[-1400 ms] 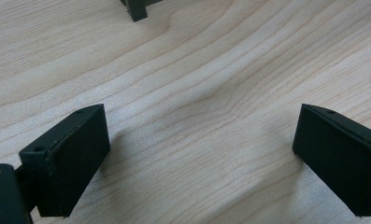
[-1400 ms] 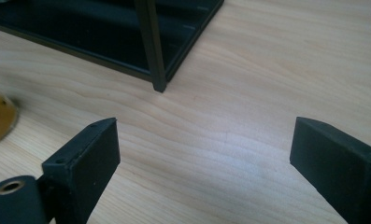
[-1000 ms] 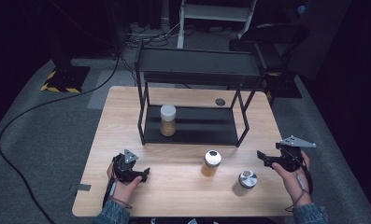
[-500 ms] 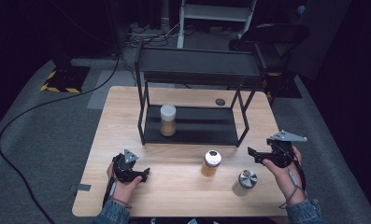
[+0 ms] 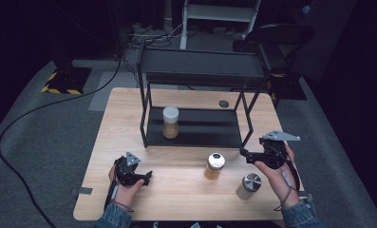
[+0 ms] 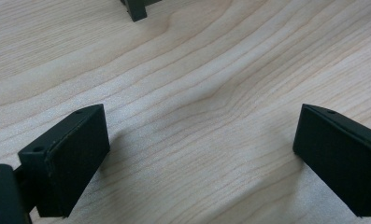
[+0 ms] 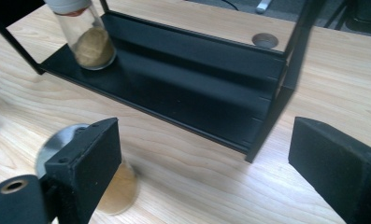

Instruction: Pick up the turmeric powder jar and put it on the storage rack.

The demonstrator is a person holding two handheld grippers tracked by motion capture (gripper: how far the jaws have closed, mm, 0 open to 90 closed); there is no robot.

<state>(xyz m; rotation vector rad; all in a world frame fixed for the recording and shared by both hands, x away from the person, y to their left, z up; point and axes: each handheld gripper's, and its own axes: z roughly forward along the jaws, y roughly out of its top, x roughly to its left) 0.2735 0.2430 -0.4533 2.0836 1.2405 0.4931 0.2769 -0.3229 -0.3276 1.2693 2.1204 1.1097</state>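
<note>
Wooden table (image 5: 186, 199), right gripper (image 5: 243, 153) jaws apart, jar (image 5: 214, 166)

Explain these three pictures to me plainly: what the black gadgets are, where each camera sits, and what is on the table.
A person stands at a wooden table and holds a hand-held tool with two black jaws in each hand. The high view looks down from above: the left gripper rests low on the table, the right gripper is held up near the black two-tier shelf rack.

The other two pictures come from small cameras riding on the tools, looking out between their jaws. The left gripper view shows bare wood between wide-open jaws. The right gripper view shows open jaws too.

Nothing is held. One white-capped jar of tan powder stands on the rack's bottom shelf. On the table stand a silver-lidded jar of tan powder and a second silver-lidded jar.
</note>
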